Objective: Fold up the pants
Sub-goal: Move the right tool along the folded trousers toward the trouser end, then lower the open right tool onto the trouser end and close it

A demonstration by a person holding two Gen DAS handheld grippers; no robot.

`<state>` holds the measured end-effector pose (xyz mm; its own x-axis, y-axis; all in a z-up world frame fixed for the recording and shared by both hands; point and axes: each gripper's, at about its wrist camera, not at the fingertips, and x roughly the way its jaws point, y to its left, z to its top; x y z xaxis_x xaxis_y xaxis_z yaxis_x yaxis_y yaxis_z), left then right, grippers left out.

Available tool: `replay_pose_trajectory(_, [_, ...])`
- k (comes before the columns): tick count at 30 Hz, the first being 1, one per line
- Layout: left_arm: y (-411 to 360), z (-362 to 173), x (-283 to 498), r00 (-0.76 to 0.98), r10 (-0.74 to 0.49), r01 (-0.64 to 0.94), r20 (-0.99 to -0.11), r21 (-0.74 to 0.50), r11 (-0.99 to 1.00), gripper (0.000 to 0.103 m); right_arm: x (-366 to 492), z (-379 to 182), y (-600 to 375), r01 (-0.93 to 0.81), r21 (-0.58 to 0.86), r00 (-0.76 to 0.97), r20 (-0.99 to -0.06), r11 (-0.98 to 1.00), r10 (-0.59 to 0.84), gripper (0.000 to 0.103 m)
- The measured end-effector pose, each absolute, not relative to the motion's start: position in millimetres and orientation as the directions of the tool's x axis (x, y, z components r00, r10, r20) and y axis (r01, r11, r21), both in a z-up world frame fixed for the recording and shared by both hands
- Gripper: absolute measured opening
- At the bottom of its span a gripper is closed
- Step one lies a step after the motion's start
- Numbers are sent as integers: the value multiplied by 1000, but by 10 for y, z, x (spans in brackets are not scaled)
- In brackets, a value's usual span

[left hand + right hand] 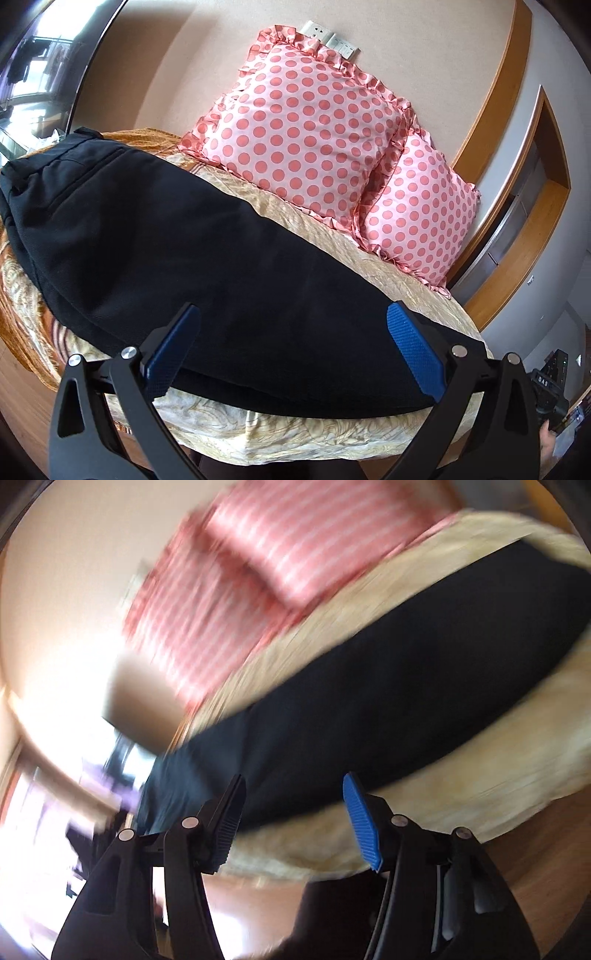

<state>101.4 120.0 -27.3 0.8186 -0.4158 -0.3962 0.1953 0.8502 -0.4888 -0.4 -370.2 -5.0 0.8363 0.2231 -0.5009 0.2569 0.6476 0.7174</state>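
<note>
Left wrist view: black pants point(177, 254) lie flat on the bed point(295, 424), doubled leg on leg, long axis running from the waistband at upper left to the leg ends at lower right. The left hand-held gripper point(295, 336) hangs over the leg portion, its blue pads point(413, 350) spread wide, nothing clamped. Two pink polka-dot pillows point(295, 125) stand against the wall behind, clear of the pants. Wall sockets point(328, 38) sit above them; a wooden door frame point(517, 221) lies to the right.

Right wrist view, heavily blurred: the same pants point(388, 716) cross the frame diagonally on the bedspread point(480, 786). The right hand-held gripper point(295, 808) is partly spread, holding nothing. Only this view shows the bright window point(44, 775) at the left.
</note>
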Motion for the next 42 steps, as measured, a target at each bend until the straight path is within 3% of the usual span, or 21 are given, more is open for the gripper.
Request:
replay_pose_trajectory(3, [1072, -313, 1082, 796, -448, 219, -407, -495, 841, 101, -336, -121, -4560, 459, 730, 853, -522, 506, -20, 56])
replay_pose_trajectory(7, [945, -320, 1107, 785, -457, 240, -418, -476, 846, 101, -497, -174, -5147, 589, 684, 799, -573, 430, -184, 56])
replay_pose_trajectory(19, [881, -358, 1155, 779, -448, 228, -439, -467, 854, 101, -156, -443, -5492, 672, 651, 727, -669, 353, -152, 56])
replay_pose_trajectory(27, [897, -393, 1204, 774, -451, 221, -445, -477, 851, 101, -54, -412, -5450, 666, 627, 725, -671, 404, -156, 57])
replay_pose_trajectory(34, [913, -415, 1218, 774, -450, 218, -446, -479, 850, 101, -164, -490, -5541, 567, 753, 814, -574, 336, -88, 57])
replay_pose_trajectory(36, [914, -420, 1221, 774, -449, 217, -447, -479, 850, 101, -225, -541, -5570, 573, 768, 814, -574, 287, -90, 52])
replay_pose_trajectory(42, [915, -421, 1237, 774, -448, 215, -448, -480, 851, 101, -197, -566, -5448, 555, 800, 825, -565, 230, -26, 51])
